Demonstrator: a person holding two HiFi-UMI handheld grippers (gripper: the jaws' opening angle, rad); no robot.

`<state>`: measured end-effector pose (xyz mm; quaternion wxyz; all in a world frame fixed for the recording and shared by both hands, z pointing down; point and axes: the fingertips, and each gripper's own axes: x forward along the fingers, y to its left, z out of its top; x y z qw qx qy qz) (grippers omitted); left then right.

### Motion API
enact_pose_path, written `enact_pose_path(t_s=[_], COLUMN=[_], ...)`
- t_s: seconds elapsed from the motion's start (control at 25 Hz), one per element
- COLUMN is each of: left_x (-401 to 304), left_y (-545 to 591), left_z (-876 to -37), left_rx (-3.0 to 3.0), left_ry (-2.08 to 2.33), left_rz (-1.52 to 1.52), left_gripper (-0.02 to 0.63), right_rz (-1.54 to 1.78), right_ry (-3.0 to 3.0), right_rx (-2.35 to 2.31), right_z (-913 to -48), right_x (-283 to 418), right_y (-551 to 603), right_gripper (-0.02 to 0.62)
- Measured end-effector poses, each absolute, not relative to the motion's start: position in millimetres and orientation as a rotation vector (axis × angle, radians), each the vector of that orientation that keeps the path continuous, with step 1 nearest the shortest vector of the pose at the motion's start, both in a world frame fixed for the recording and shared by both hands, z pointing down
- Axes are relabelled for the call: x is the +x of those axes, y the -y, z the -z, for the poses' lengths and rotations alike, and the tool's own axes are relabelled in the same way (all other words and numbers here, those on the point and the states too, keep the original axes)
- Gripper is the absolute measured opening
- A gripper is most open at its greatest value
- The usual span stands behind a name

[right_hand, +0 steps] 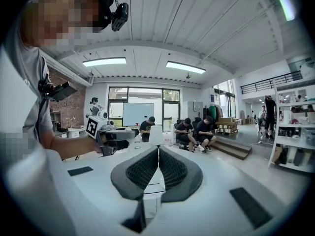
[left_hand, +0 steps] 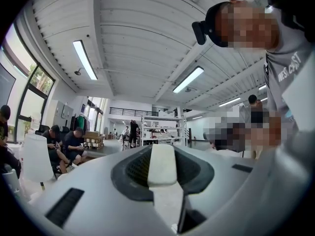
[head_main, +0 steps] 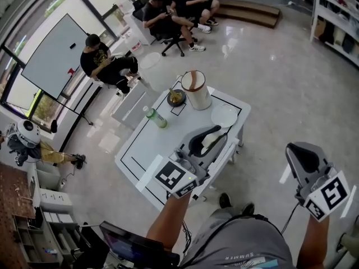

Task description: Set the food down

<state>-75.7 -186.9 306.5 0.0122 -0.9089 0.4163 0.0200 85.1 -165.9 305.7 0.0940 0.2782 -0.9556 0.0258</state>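
Your left tool (head_main: 216, 134) is clamped on a flat white piece (left_hand: 162, 165). I judge that to be the food, though I cannot tell what kind. You hold it above the near edge of the tabletop (head_main: 147, 147), tipped up toward the ceiling, probably so the piece stays seated between the jaws. Your right tool (head_main: 300, 157) has its jaws pressed together on nothing and hangs beyond the tabletop's right side over the floor, well apart, which likely keeps it out of the way. The white plate (head_main: 224, 115) lies bare near the right corner, close to the left tool's tips with nothing between, and looks the likeliest landing spot. The white bucket (head_main: 196, 91) and the dark bowl (head_main: 176, 97) of greenish food crowd the far corner just beside each other, and a green bottle (head_main: 156, 117) lies by the far left edge. The tabletop's middle and left corner are bare, so you have room to lower there too.
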Motion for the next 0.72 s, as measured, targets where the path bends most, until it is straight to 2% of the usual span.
enact_pose_path(t_s=[0.32,0.72], left_x=[-118.8,-132.6], left_y=[228.1,268.4], left_z=[-319.5,-350.6], left_rx=[-2.863,-2.888], left_ry=[-1.227,-1.214], left_rz=[-0.044,0.05], left_gripper=[0.098,0.098], right_rz=[-0.063,-0.113], right_ry=[2.797,2.741], right_rx=[0.914,0.976], right_z=[-309.2,-324.9], right_x=[40.5,33.9], right_y=[191.9,207.5], right_gripper=[0.008,0.008])
